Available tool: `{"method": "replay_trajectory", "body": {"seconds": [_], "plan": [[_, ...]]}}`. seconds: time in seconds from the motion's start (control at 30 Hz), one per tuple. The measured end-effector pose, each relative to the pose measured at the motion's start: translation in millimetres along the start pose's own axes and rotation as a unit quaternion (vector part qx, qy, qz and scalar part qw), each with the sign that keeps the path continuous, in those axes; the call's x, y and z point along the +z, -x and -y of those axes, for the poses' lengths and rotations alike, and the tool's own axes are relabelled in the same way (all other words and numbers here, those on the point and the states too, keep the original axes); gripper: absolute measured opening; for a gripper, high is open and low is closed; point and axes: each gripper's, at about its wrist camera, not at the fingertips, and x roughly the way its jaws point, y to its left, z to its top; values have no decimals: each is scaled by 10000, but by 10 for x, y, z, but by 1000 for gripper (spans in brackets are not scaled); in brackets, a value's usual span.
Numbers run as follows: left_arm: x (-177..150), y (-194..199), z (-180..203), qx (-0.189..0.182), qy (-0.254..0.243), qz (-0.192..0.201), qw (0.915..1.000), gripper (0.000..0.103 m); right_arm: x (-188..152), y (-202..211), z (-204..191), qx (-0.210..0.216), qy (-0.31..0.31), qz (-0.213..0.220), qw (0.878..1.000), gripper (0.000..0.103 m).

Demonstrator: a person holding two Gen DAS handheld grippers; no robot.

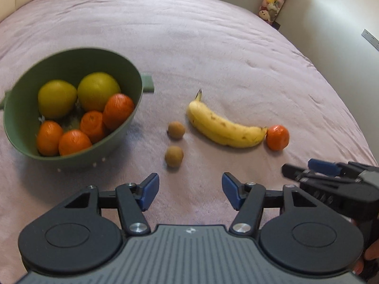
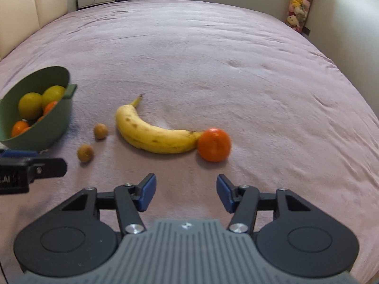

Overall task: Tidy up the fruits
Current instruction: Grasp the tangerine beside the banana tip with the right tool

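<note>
Left tongs (image 1: 189,193) and right tongs (image 2: 186,193), both spread and empty, hover over a pink blanketed bed (image 2: 213,59).
A yellow speckled banana (image 2: 156,135) touches a round orange tangerine (image 2: 214,144); two small brown longans (image 2: 85,152) lie beside a green plastic colander (image 1: 71,151) holding citrus.

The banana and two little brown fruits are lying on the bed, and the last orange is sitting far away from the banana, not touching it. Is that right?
Not quite. The orange sits right against the blunt end of the banana, touching it, as the right wrist view shows best. The rest is right: the banana and the two little brown fruits do lie on the bed, outside the green bowl.
</note>
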Motion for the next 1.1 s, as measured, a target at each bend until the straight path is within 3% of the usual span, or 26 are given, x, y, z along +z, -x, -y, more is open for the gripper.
{"method": "replay_trajectory", "body": {"seconds": [0.33,0.43,0.57,0.73,1.1], "plan": [[151,-220,240,50,-429,-31,9991,69,190,-227,256,100,-367,92,9992,50],[203,-325,314,16,-565,-62,9984,69,234,-335,240,251,-179,75,9995,50],[299,-439,352,-128,-433,-74,9990,69,262,-421,220,61,158,166,9997,50],[382,-574,416,-46,-492,-203,9986,69,437,-580,286,42,-288,20,9996,50],[397,-709,324,65,-526,-477,9975,69,486,-825,268,-123,-409,-307,9986,50]]}}
